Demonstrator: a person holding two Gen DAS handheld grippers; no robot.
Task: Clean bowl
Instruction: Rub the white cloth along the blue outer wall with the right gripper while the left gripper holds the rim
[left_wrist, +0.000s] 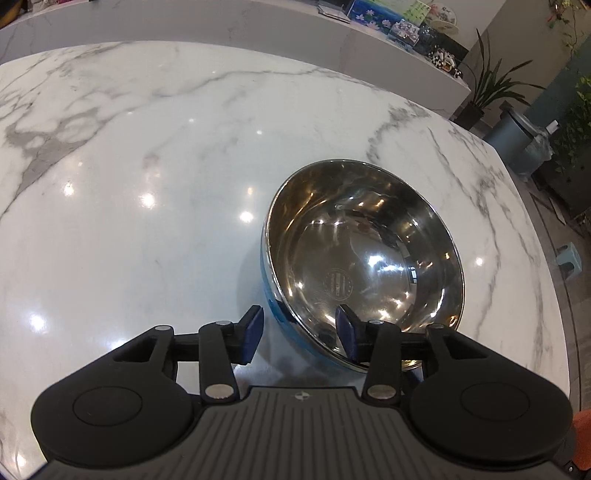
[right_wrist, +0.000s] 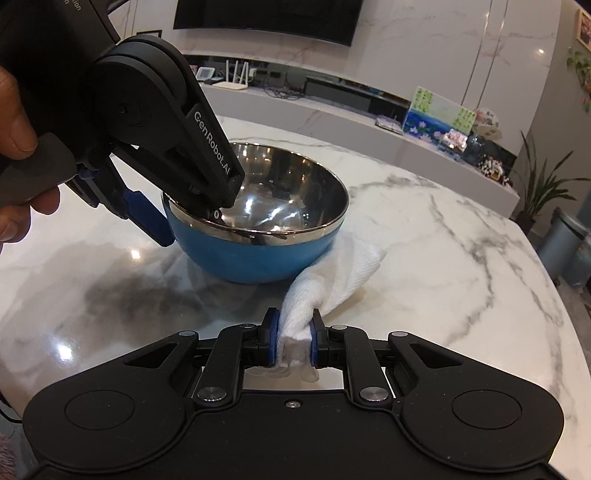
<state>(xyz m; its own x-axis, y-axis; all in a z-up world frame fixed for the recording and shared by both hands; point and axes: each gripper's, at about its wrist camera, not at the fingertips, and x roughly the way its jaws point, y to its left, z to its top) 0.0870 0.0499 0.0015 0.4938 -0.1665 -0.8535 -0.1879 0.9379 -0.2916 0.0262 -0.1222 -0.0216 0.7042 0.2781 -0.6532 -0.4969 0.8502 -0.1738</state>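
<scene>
A steel bowl (left_wrist: 362, 251) with a blue outside (right_wrist: 258, 254) stands upright on the white marble table (left_wrist: 147, 147). My left gripper (left_wrist: 300, 334) straddles the bowl's near rim, one blue pad inside and the other outside. A gap shows on both sides, so it is open. In the right wrist view the left gripper (right_wrist: 192, 225) comes down over the bowl's left rim, held by a person's hand (right_wrist: 14, 122). My right gripper (right_wrist: 291, 336) is shut on a bunched white paper towel (right_wrist: 343, 266), which lies on the table against the bowl's right side.
The table (right_wrist: 443, 258) ends in a curved edge at the right. Beyond it stand a grey bin (left_wrist: 517, 136) and a potted plant (left_wrist: 487, 85). A low white shelf (right_wrist: 424, 147) with pictures and small items runs behind the table.
</scene>
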